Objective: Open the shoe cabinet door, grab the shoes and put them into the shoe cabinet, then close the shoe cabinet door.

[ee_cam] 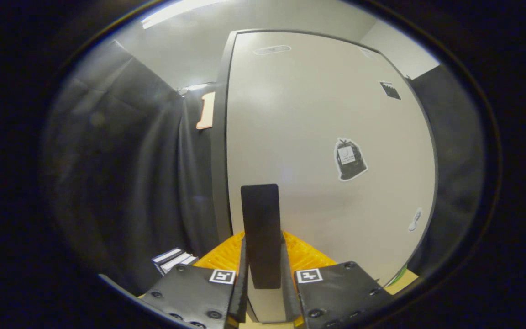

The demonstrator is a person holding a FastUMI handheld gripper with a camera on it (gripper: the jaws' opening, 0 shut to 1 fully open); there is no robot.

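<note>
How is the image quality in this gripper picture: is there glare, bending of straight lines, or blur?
In the gripper view, the fisheye bends the white cabinet door so its dark edges curve; soft glare spots lie on the door's upper part, and a bright ceiling light glows above; the black handle between the fingers of the gripper looks sharp; the black cloth beside the door is dim.

door handle [260,228]: lower end hidden between fingers [231,256] | stickers [349,159] on cabinet door [318,114]: print unreadable
</note>
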